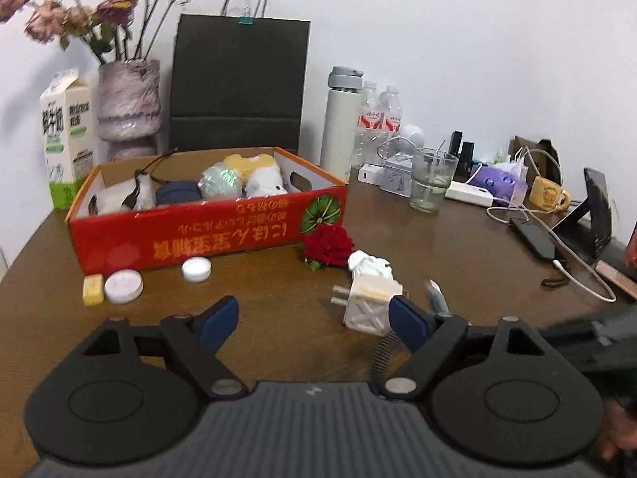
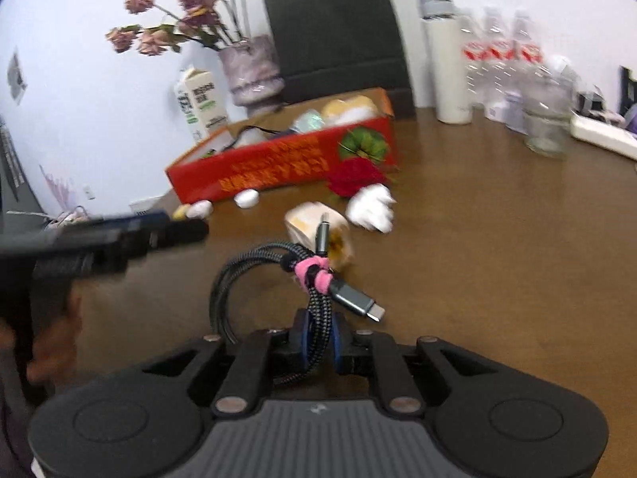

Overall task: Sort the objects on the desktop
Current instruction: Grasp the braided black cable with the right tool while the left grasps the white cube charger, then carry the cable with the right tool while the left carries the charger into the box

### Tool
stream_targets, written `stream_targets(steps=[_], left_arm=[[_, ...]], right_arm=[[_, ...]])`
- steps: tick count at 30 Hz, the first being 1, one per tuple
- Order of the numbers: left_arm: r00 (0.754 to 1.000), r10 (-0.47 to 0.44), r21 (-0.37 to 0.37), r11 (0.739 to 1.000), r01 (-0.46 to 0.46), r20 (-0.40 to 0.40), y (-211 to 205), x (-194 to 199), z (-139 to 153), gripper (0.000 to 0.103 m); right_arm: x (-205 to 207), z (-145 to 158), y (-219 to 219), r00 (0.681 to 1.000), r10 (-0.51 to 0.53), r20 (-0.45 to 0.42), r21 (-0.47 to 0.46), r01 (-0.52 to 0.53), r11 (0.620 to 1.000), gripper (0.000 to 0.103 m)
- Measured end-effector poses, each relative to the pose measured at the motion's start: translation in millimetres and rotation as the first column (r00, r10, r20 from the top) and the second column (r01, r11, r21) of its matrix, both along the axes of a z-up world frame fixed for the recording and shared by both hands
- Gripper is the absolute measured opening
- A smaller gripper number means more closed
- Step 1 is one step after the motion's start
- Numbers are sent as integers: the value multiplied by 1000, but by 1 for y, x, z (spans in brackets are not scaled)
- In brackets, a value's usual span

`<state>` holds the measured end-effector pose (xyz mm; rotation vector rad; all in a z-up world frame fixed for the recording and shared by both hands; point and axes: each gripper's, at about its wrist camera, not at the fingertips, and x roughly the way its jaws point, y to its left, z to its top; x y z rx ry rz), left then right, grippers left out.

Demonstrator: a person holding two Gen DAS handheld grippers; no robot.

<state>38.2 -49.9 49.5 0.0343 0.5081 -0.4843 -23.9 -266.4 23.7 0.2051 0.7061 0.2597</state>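
Observation:
My left gripper point(image 1: 314, 320) is open and empty, low over the brown table point(image 1: 458, 247). A white plug adapter point(image 1: 372, 302) lies just left of its right fingertip. My right gripper point(image 2: 318, 336) is shut on a coiled braided cable point(image 2: 278, 275) bound with a pink tie, held above the table. A red cardboard box point(image 1: 207, 231) with soft toys and pouches in it stands ahead; it also shows in the right wrist view point(image 2: 278, 163). A red rose point(image 1: 328, 245), a crumpled white tissue point(image 1: 368, 265), two white round tins point(image 1: 123, 285) and a yellow block point(image 1: 93, 288) lie in front of the box.
Behind the box stand a milk carton point(image 1: 65, 139), a vase of dried flowers point(image 1: 129, 99) and a black paper bag point(image 1: 239, 83). At right are a white flask point(image 1: 342, 119), water bottles point(image 1: 378, 123), a glass point(image 1: 432, 179), a power strip, a yellow mug point(image 1: 549, 195), a phone point(image 1: 535, 239) and cables.

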Motion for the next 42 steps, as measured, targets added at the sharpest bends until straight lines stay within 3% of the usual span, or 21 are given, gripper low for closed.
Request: stream_targets(steps=[3,8,10,14,18,20,25,28,29,31,36,40,42], left_arm=[[999,-49,-20,999,49,-13,-26,12,-4,90],[998,-47,69,996,50,-45,-74,35,-30,83],[998,-19,95,995,25,-63,-79,39,-38,55],[995,33,62,998,-27,-98,-65,35,-41,50],[982,129,48,991,-124,-134,-38,21,-35,50],[974,181,39,983,-177,-134,-22,9,-31,50],[959,247,-13,968,-251,-141,9,-16,-23,50],[958,259,-3,965,-262,-125,15,-23,-20,50],[958,262,-3,964,-264,-119,16,-24,-19,50],[958,263,-11,964,-266,-115,17,-28,-17,50],[962,259,-62,962,-265,-86,29,-39,-6,50],[961,273,-99,956,-275,-40,46,-42,12,50],[959,284,-103,954,-283,-3,54,-36,19,50]], right_arm=[[-10,-5,-12,998,-66,-11,-45,66,997,9],[-8,-5,-21,995,-98,5,-114,98,989,8],[-8,-5,-21,996,-87,10,-143,87,986,11],[-6,-7,-17,997,-74,34,-159,79,984,14],[4,-8,-11,993,-103,56,-195,112,974,40],[7,-7,-6,994,-94,59,-213,104,972,39],[11,-6,4,999,-28,40,-145,34,989,42],[17,-11,24,998,-20,53,-209,31,978,44],[20,-12,30,998,-21,61,-233,35,972,41],[24,-12,38,997,-17,73,-249,35,968,16],[13,-3,46,993,0,119,-140,17,990,13],[-2,24,52,976,-2,217,-131,32,991,9],[-2,41,55,963,45,267,-167,0,986,8]])
